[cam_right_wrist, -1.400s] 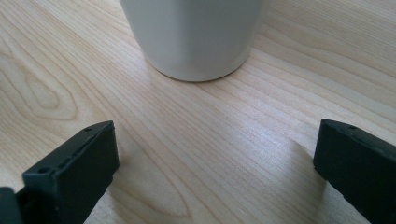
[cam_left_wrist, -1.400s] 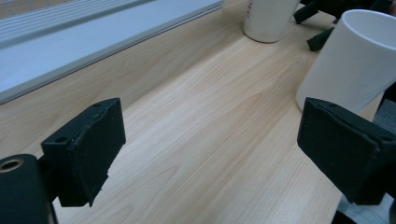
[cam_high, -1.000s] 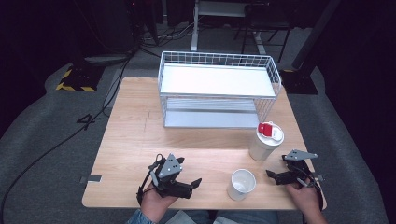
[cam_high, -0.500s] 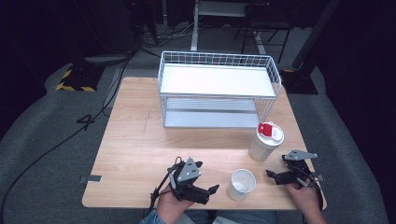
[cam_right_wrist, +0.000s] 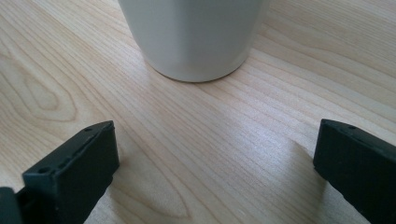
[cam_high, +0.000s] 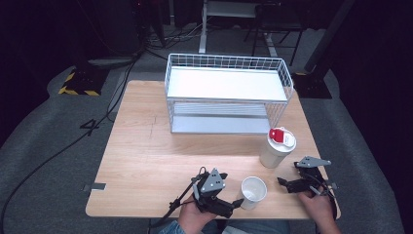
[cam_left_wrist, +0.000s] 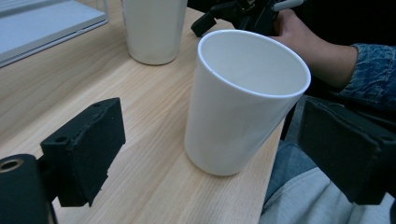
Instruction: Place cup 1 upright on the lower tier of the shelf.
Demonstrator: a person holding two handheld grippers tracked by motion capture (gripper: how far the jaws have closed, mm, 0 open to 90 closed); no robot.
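Note:
An open white cup (cam_high: 253, 191) (cam_left_wrist: 243, 102) stands upright near the table's front edge. My left gripper (cam_high: 238, 202) (cam_left_wrist: 219, 142) is just to its left, level with it. Its jaws have just been opening, and the cup stands between them with neither pad touching it. A taller white cup with a red-tabbed lid (cam_high: 276, 148) (cam_right_wrist: 196, 37) (cam_left_wrist: 154, 28) stands to the right, farther back. My right gripper (cam_high: 288, 174) (cam_right_wrist: 215, 158) rests at the front right, open, pointing at that cup's base with bare wood between its jaws.
A white wire basket shelf (cam_high: 170, 83) with two tiers takes up the back half of the wooden table (cam_high: 146, 156). The open cup sits close to the front edge, above the person's lap. A cable trails off the front from the left gripper.
My left gripper has slid right along the front of the table up to the open cup. The right gripper and both cups have stayed put.

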